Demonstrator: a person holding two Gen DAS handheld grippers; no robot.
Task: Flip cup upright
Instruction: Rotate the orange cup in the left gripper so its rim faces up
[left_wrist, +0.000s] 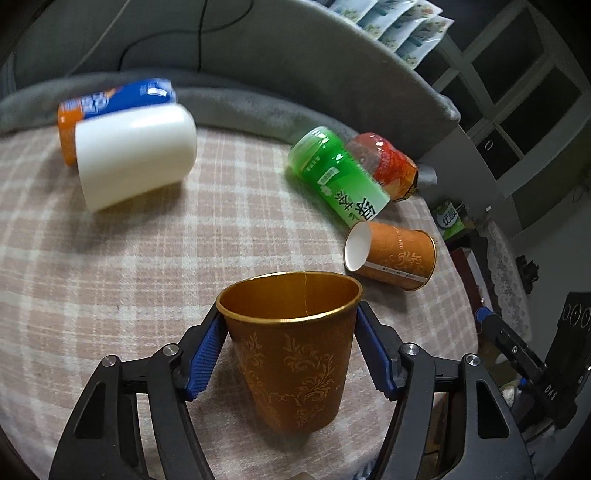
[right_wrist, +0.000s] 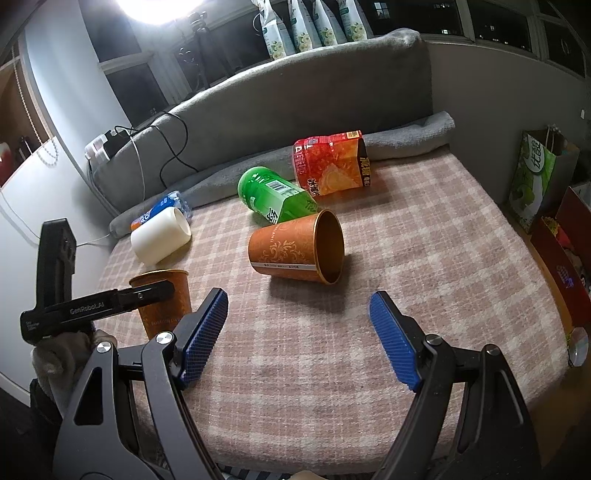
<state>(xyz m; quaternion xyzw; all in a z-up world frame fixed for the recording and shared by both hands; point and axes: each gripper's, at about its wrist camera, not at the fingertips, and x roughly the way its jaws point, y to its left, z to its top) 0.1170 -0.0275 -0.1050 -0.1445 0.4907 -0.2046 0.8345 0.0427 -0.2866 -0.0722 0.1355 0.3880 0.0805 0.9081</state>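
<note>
An orange paper cup with gold scrollwork (left_wrist: 295, 354) stands upright on the plaid cloth, mouth up. My left gripper (left_wrist: 290, 317) is shut on it, blue pads (left_wrist: 205, 354) pressing its rim on both sides; it also shows in the right wrist view (right_wrist: 166, 299). A second orange cup (right_wrist: 295, 247) lies on its side mid-table, mouth toward the right; it shows in the left wrist view (left_wrist: 391, 254) too. My right gripper (right_wrist: 299, 314) is open and empty, a little in front of the lying cup.
A white cup (right_wrist: 160, 234) lies on its side at the left by a blue-orange can (right_wrist: 159, 212). A green bottle (right_wrist: 275, 197) and a red carton (right_wrist: 330, 166) lie behind the second cup. A grey cushion (right_wrist: 295, 96) borders the back. A green bag (right_wrist: 532, 177) stands off the right edge.
</note>
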